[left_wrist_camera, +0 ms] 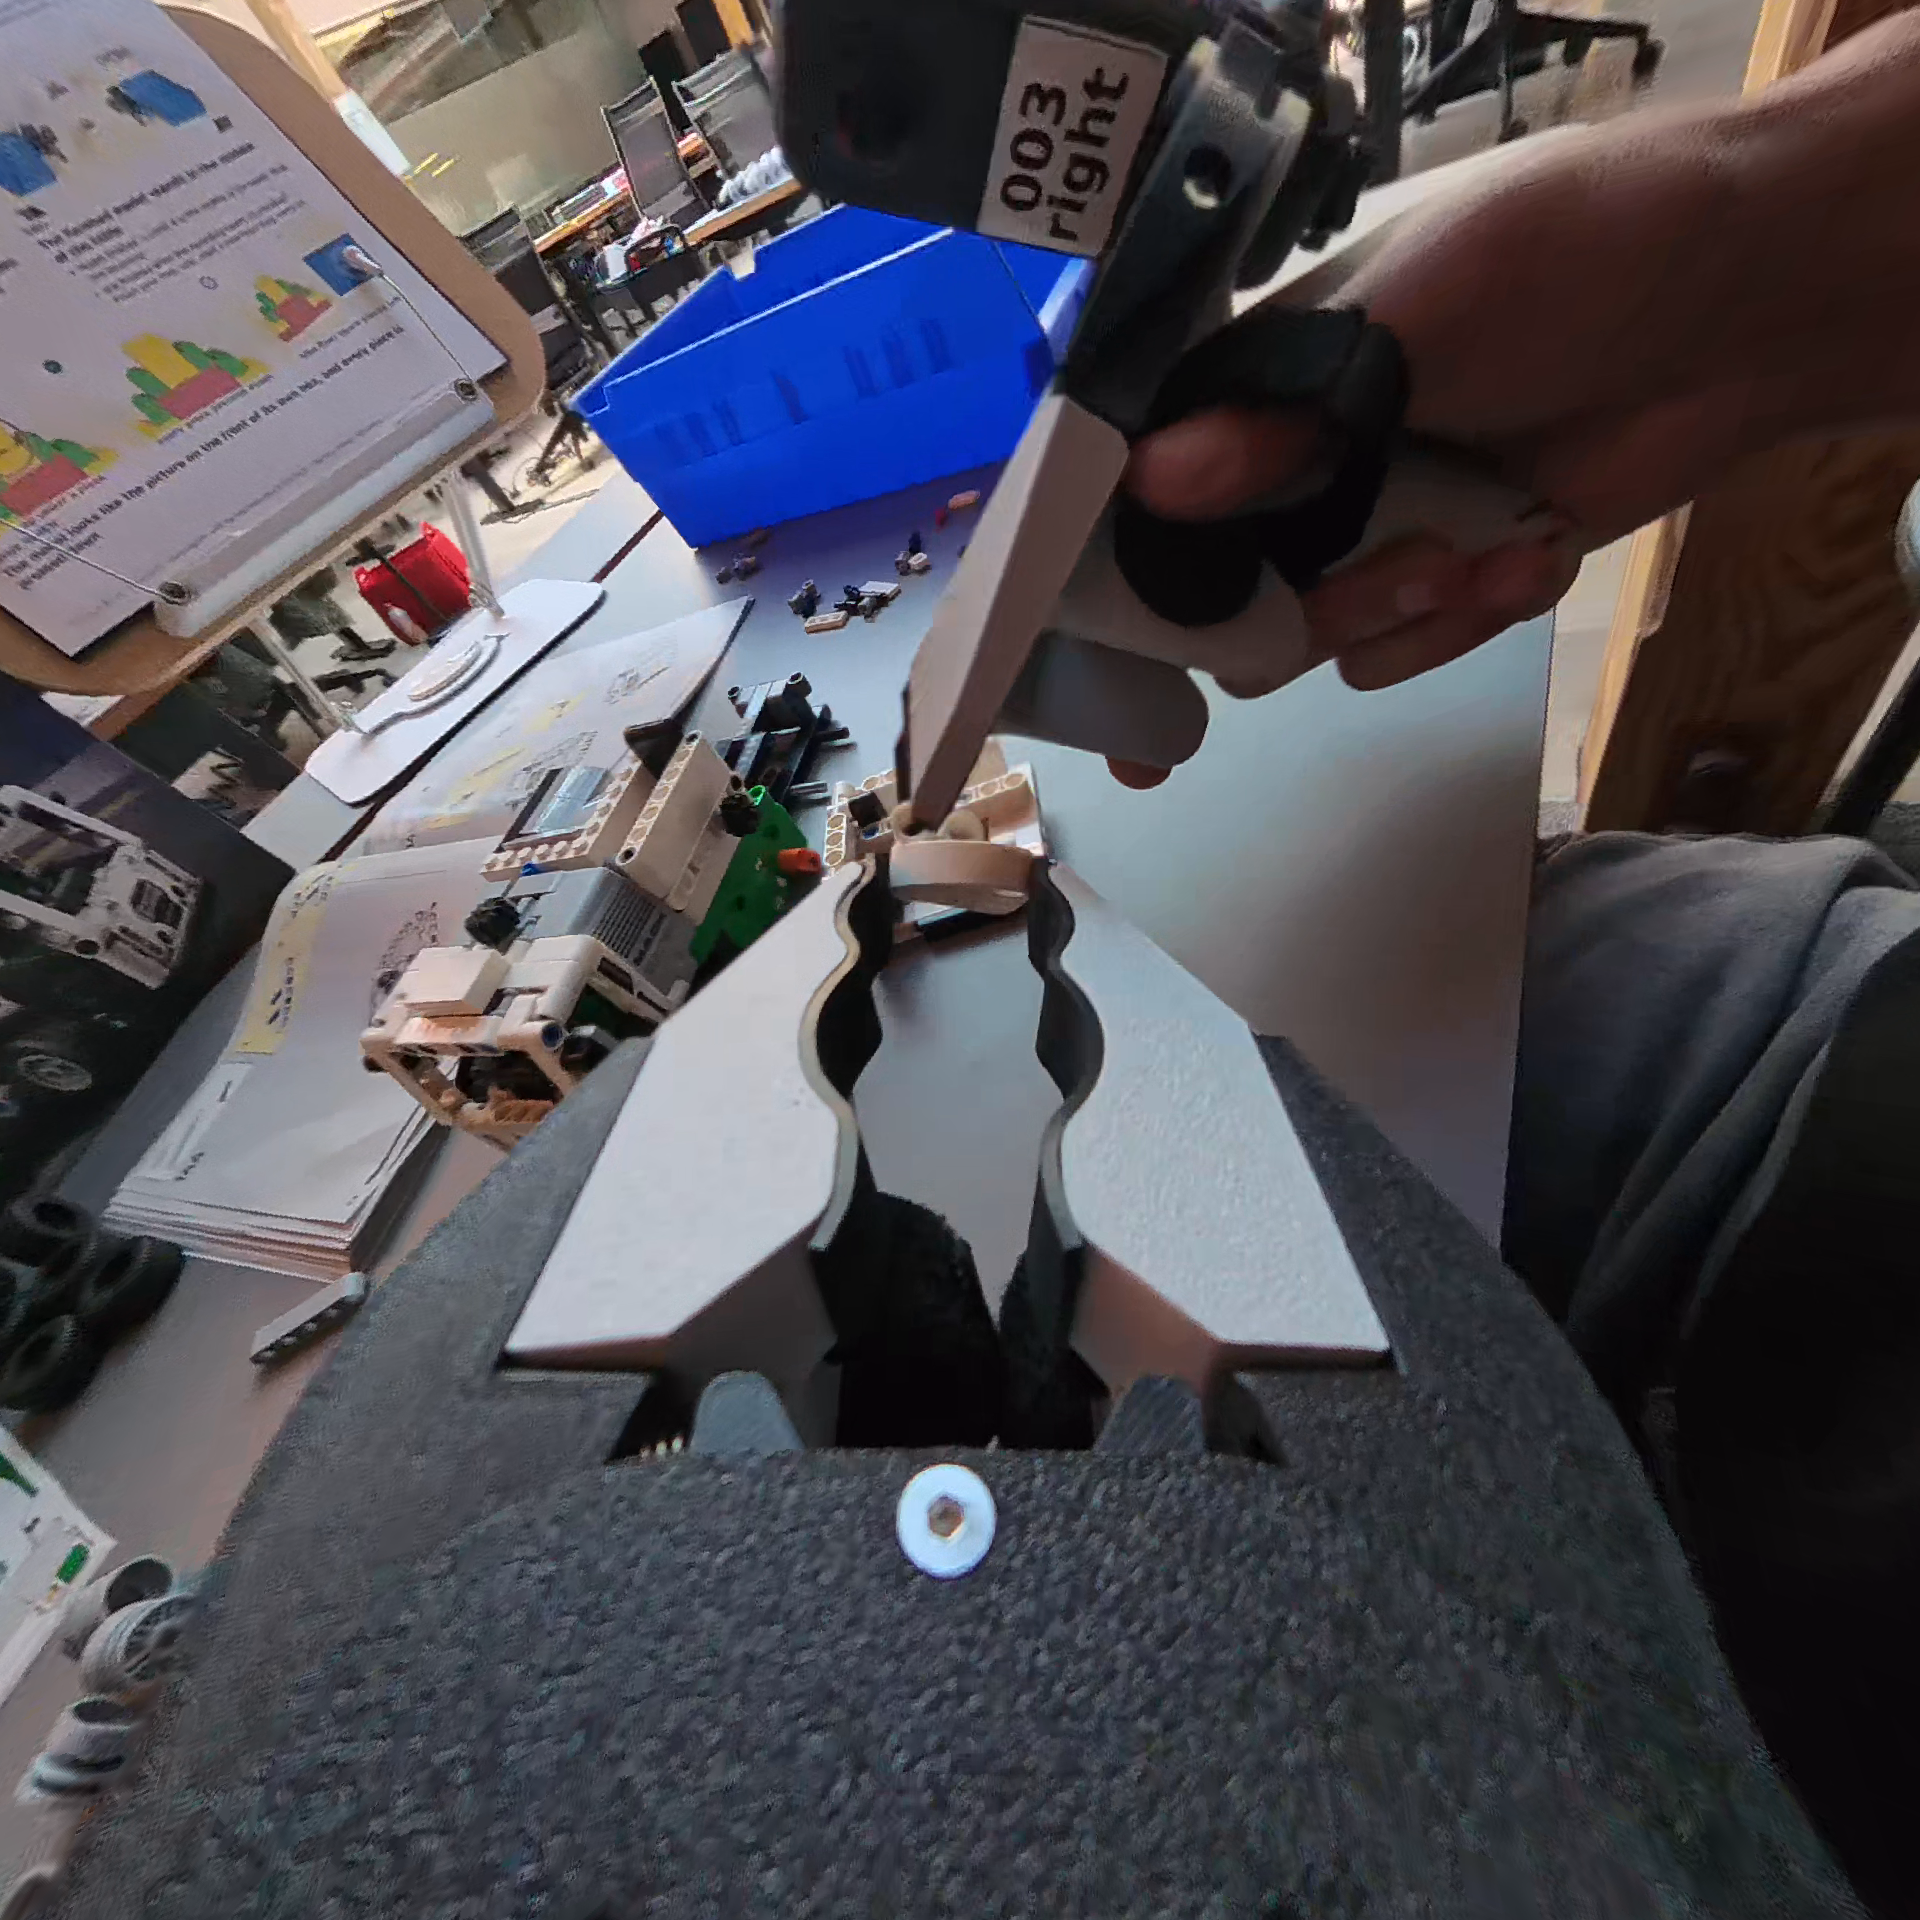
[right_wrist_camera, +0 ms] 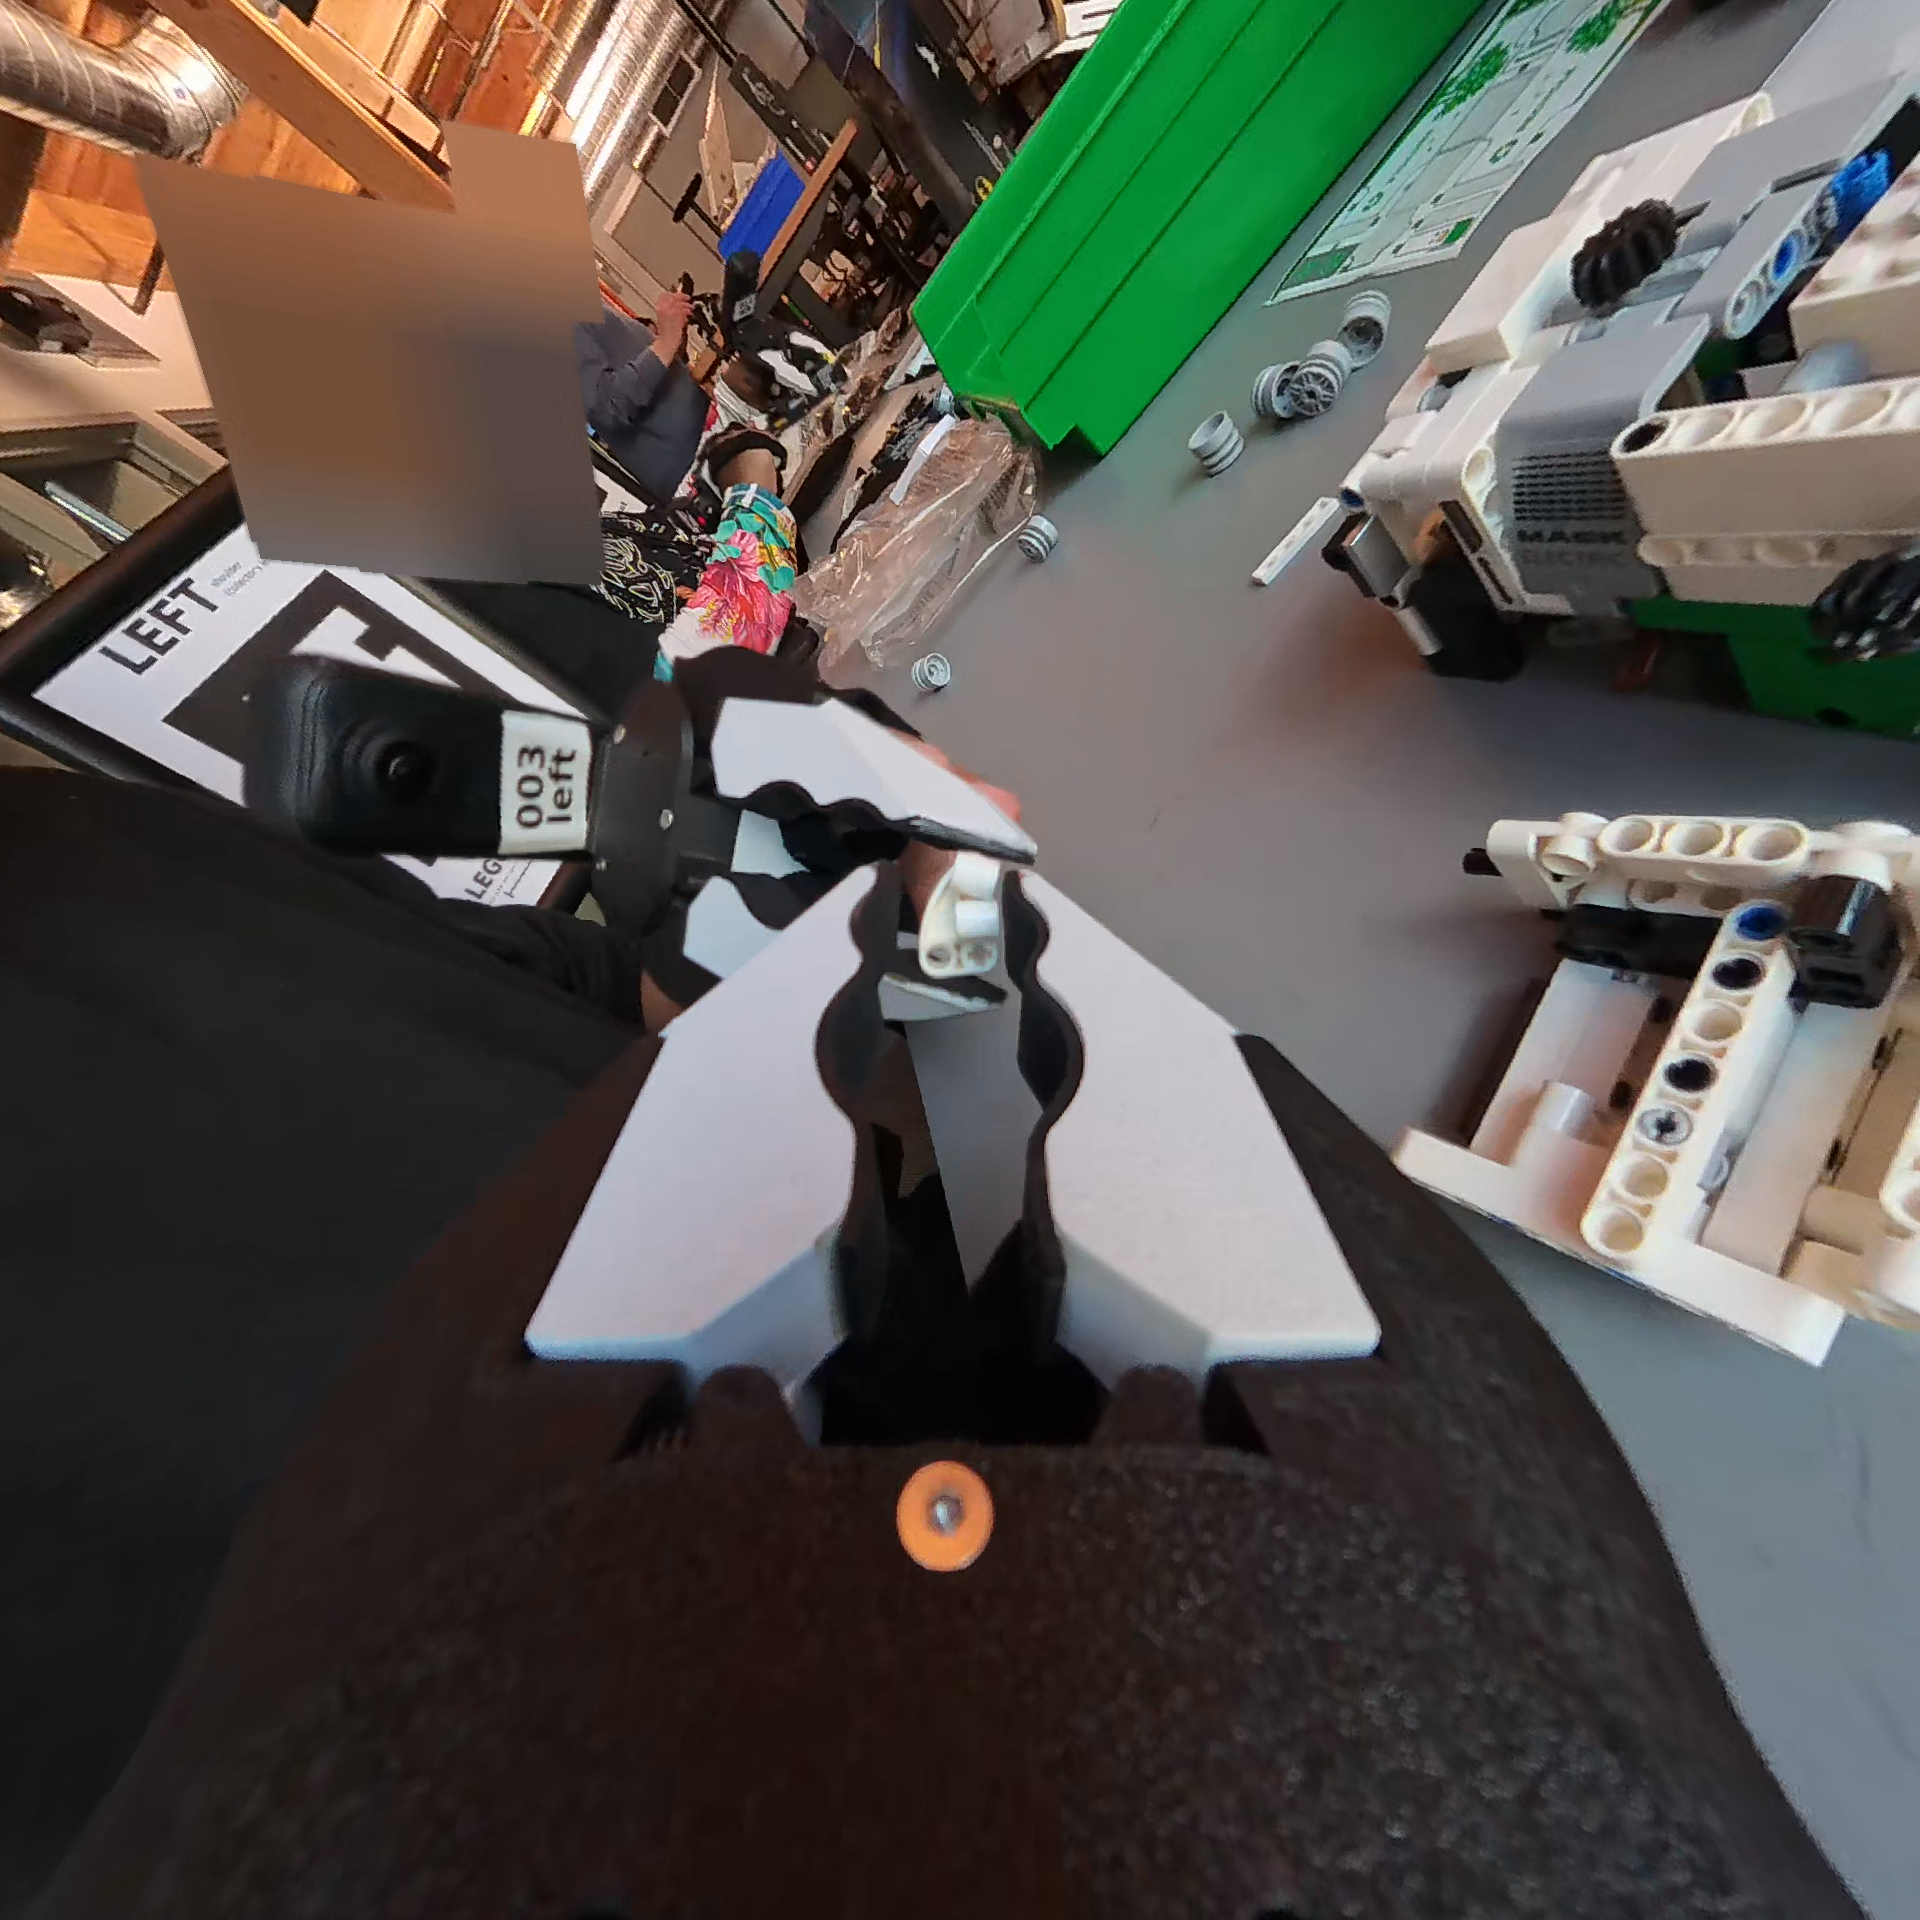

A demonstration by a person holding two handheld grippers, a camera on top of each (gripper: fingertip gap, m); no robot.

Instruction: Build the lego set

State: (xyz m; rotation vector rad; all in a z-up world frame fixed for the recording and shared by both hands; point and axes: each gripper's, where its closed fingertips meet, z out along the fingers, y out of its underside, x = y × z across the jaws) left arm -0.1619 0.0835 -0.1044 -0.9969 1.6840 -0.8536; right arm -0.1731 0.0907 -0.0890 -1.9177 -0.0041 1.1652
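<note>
A small white curved Lego piece (left_wrist_camera: pixel 956 868) is held just above the grey table (left_wrist_camera: pixel 1299 935). My left gripper (left_wrist_camera: pixel 951 894) is shut on it, one finger on each side. My right gripper (left_wrist_camera: pixel 920 821) comes down from above with its tips on the piece's top end. In the right wrist view the same piece (right_wrist_camera: pixel 961 920) stands between my right gripper's (right_wrist_camera: pixel 951 888) narrowly parted fingers, and the left gripper (right_wrist_camera: pixel 1013 847) reaches in from the left. The part-built white, grey and green truck (left_wrist_camera: pixel 582 914) stands left of the grippers.
A white beam frame (right_wrist_camera: pixel 1683 1091) lies near the truck (right_wrist_camera: pixel 1621 499). A blue bin (left_wrist_camera: pixel 831 384) stands at the back with loose small parts (left_wrist_camera: pixel 852 597) before it. A green bin (right_wrist_camera: pixel 1143 208), grey wheel hubs (right_wrist_camera: pixel 1309 384), instruction booklets (left_wrist_camera: pixel 312 1091) and black tyres (left_wrist_camera: pixel 62 1309) lie around. The grippers are tip to tip, or close to it.
</note>
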